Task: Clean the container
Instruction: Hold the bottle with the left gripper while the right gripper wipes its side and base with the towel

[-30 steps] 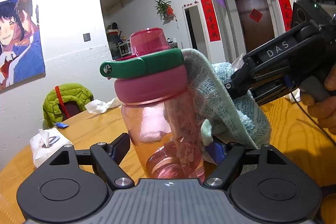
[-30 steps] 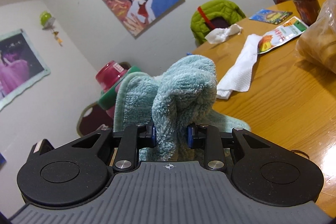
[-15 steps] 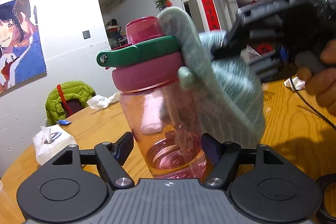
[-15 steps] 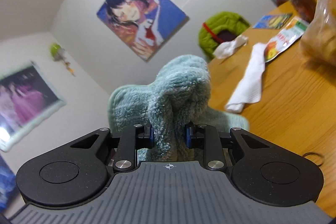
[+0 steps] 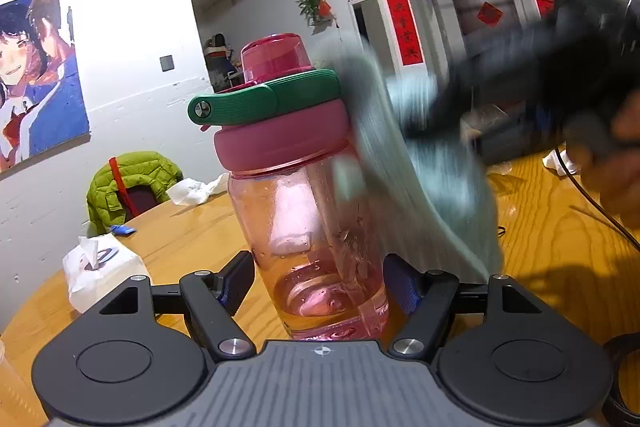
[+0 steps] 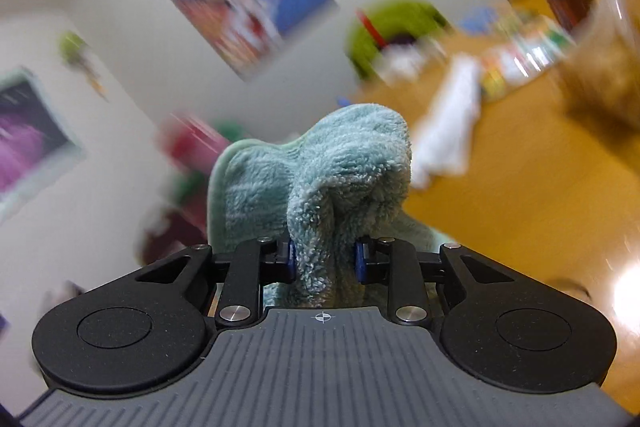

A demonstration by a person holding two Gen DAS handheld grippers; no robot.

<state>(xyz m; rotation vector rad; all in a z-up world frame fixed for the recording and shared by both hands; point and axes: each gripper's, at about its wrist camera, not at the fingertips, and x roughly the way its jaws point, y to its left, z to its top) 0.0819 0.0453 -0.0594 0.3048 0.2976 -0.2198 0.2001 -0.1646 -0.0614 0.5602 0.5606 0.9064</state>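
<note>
**Mia:** Bottle! A pink see-through bottle (image 5: 316, 227) stands up straight on the wooden table (image 5: 552, 227). It has a pink lid and a green strap around the top.

**Tom:** Who holds it?

**Mia:** The left tongs (image 5: 318, 285). The bottle sits low between them, with one blue pad on each side. The pads press on its sides, so the left tongs are pinching the bottle. They have just been closing in on it.

**Tom:** And the fuzzy thing?

**Mia:** That is a soft blue-green towel (image 6: 344, 195). The right tongs (image 6: 325, 259) pinch a thick fold of it between their two pads. The towel puffs up above them.

**Tom:** Where is the towel next to the bottle?

**Mia:** In the left view the towel (image 5: 420, 187) lies against the right side of the bottle, from the lid down. It looks smeary there, and so do the right tongs (image 5: 436, 119), which come in from the right. A hand (image 5: 616, 163) is at the right edge, all blurry.

**Tom:** What else is on the table?

**Mia:** A white tissue pack (image 5: 100, 271) sits on the left side. A green puffy jacket (image 5: 132, 183) hangs on a chair behind the table.
</note>
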